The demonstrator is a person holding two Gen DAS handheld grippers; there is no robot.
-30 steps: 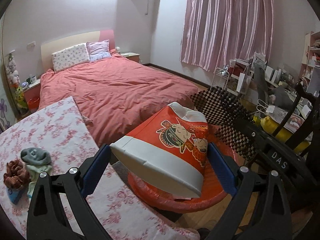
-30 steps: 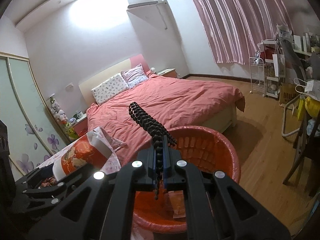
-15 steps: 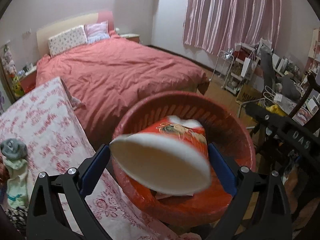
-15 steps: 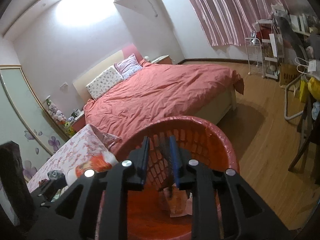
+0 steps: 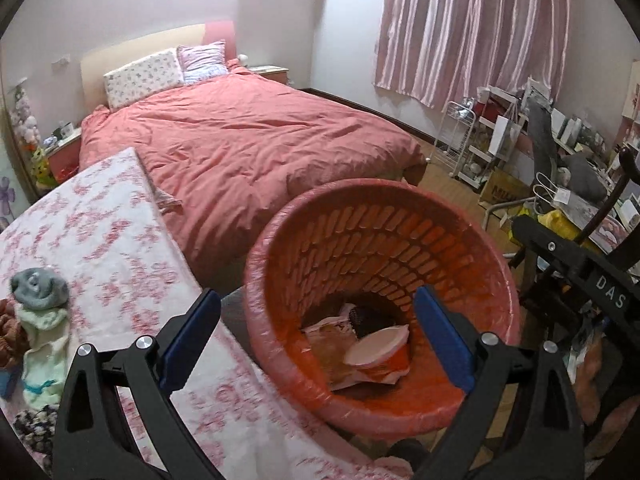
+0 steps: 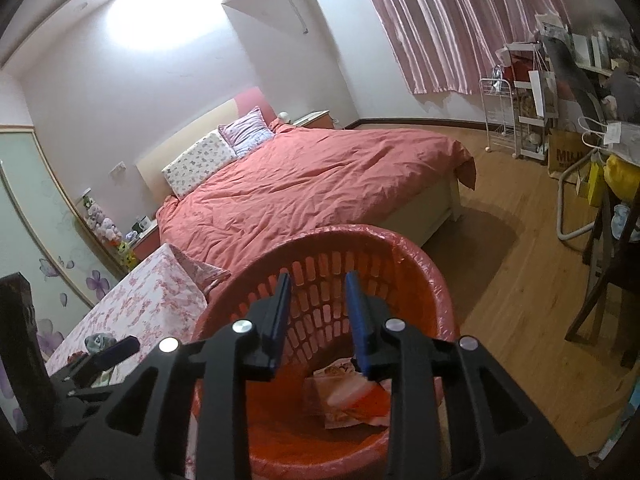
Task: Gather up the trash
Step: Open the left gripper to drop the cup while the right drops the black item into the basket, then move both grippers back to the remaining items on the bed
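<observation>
A red slatted basket (image 5: 400,208) lined with clear plastic stands beside the floral table. On its floor lie a red and white paper cup (image 5: 378,354), a dark netted piece (image 5: 362,316) and paper scraps. My left gripper (image 5: 318,336) hangs open over the basket's near rim, with nothing between its blue pads. In the right wrist view the same basket (image 6: 432,280) lies below my right gripper (image 6: 318,314). Its jaws are opening, and nothing is between them. The cup (image 6: 352,394) shows blurred under it.
A table with a floral cloth (image 5: 100,240) lies to the left, with socks and small cloth items (image 5: 38,300) on it. A bed with a red duvet (image 5: 248,148) is behind. Wire racks, bags and a chair (image 5: 540,148) crowd the right side. Wood floor (image 6: 520,240) stretches right of the basket.
The left gripper let go of the red and white cup, which dropped into the basket. The right gripper opened and released the black netted piece into the basket. Both grippers sank closer to the basket.
</observation>
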